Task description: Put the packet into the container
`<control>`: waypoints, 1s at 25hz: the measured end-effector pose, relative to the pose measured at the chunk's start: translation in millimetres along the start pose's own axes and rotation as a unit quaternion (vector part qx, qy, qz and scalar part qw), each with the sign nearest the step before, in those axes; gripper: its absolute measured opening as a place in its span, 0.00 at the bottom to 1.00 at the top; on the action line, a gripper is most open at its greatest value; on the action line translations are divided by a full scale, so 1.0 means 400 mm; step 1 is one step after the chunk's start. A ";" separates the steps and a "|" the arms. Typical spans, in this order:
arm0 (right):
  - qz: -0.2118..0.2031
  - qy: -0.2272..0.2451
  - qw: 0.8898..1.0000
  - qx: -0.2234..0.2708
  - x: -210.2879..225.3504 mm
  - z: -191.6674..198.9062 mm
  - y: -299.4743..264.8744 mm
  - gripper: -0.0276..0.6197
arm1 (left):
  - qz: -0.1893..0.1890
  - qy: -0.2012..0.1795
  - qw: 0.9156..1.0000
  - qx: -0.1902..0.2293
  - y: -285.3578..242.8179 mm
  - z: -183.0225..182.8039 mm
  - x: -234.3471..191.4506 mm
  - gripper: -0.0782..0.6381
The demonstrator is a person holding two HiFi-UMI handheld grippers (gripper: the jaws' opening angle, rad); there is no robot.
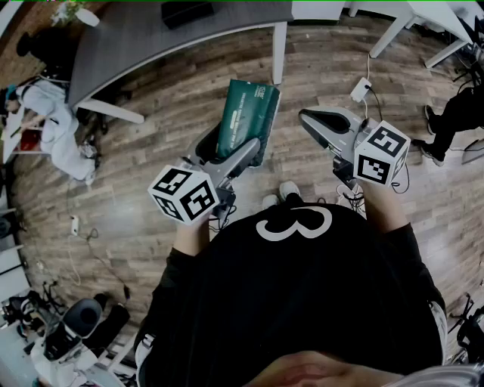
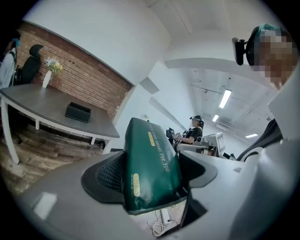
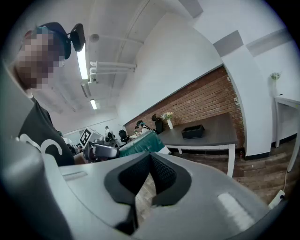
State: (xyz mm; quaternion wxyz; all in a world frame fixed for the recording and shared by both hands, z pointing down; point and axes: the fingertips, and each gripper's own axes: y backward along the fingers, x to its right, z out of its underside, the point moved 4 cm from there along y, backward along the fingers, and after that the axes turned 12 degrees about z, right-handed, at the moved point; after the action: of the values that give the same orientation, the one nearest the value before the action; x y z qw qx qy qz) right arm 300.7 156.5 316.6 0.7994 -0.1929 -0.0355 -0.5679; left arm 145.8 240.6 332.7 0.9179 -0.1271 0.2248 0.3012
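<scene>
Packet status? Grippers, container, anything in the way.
Left gripper shut on green packet, held over the floor. Right gripper shut, empty. Black container on grey table ahead, packet not yet in. Nothing seen in the way.

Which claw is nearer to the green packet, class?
Left. The left claw grips the green packet between its jaws. The right claw, shut and empty, is off to the packet's right, apart from it.
</scene>
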 end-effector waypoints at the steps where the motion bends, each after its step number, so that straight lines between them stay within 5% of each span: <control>1: -0.001 0.001 1.000 0.001 -0.009 0.001 0.002 0.04 | 0.000 -0.001 1.000 0.000 0.006 0.001 0.005 0.65; 25: -0.030 -0.004 0.999 0.040 -0.084 -0.052 -0.107 0.05 | -0.024 -0.033 0.999 0.020 0.136 -0.069 -0.021 0.64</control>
State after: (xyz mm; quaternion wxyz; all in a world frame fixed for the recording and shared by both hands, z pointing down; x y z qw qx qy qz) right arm 245.9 167.1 299.7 0.7891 -0.1623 -0.0669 -0.5887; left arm 97.3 269.0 307.7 0.9341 -0.1044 0.1968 0.2789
